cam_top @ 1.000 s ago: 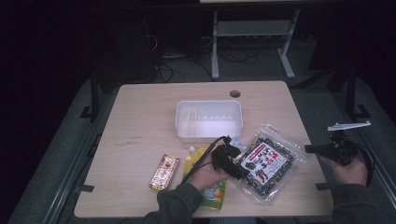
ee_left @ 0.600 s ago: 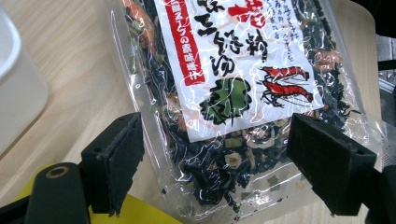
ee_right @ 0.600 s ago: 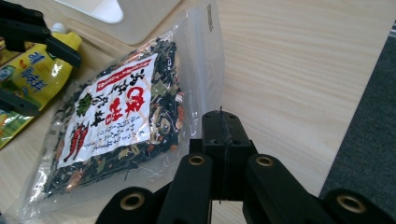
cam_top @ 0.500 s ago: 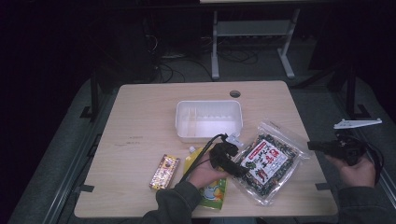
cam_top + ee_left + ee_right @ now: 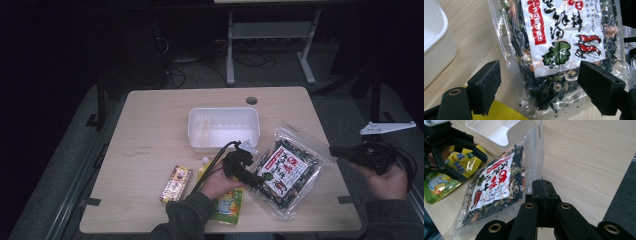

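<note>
Surface (image 5: 150, 130): I see a pale wood top with a round cable hole near the far edge; everything I am working with lies on its near right half.

Seaweed bag (image 5: 287, 170): a clear packet of dark dried mix with a white and red label. It lies flat near the right front of the surface, one corner close to the tub. In the left gripper view its lower end sits between my left claw's pads.

White tub (image 5: 223, 127): an open, rectangular plastic container at the middle of the surface, just behind my left hand.

Yellow pouch (image 5: 227, 202): a yellow-green packet lying flat, partly under my left hand, just beside the seaweed bag.

Snack bar (image 5: 176, 183): a small wrapped bar lying flat, left of the yellow pouch and apart from it.

Left claw (image 5: 539, 82): my jaws stand wide apart, straddling the bottom of the seaweed bag. The pads do not press on it. The claw is low over the surface.

Right claw (image 5: 543, 192): my jaws are pressed together with nothing between them. I hold it off the right edge of the surface, pointing in toward the seaweed bag, well apart from it.
</note>
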`<state>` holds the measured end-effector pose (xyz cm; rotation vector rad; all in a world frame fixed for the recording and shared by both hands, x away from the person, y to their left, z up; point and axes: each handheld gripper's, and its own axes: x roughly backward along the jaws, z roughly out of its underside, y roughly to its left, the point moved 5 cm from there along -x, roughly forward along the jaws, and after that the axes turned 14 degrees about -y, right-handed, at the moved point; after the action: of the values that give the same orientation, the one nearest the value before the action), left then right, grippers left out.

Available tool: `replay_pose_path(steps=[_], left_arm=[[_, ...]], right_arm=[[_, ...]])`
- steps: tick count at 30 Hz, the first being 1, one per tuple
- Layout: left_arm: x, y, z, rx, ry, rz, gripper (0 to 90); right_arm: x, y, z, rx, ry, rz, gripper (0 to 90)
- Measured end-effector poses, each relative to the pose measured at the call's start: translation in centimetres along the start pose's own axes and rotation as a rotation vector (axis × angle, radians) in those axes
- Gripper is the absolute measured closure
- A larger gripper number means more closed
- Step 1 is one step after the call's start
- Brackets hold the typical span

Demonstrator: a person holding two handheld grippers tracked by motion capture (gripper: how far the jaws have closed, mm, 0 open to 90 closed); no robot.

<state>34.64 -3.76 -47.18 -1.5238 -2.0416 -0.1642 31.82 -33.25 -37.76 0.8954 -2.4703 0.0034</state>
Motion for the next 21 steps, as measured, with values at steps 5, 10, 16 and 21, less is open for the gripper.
replay_pose_path(steps=[5, 10, 16, 21], left_arm=[[-0.2, 0.2, 0.2, 0.003, 0.012, 0.009, 18.3], [-0.6, 0.4, 0.4, 0.020, 0.016, 0.023, 18.7], [-0.8, 0.5, 0.4, 0.046, 0.011, 0.071, 22.7], [-0.8, 1.0, 0.4, 0.092, 0.002, 0.116, 26.9]], right_arm=[[0.2, 0.5, -0.8, 0.026, -0.007, -0.007, 90.0], [0.5, 0.9, -1.2, 0.036, -0.019, -0.019, 90.0], [0.9, 1.6, -1.7, 0.056, -0.036, -0.040, 90.0], [1.4, 2.4, -2.5, 0.075, -0.049, -0.060, 90.0]])
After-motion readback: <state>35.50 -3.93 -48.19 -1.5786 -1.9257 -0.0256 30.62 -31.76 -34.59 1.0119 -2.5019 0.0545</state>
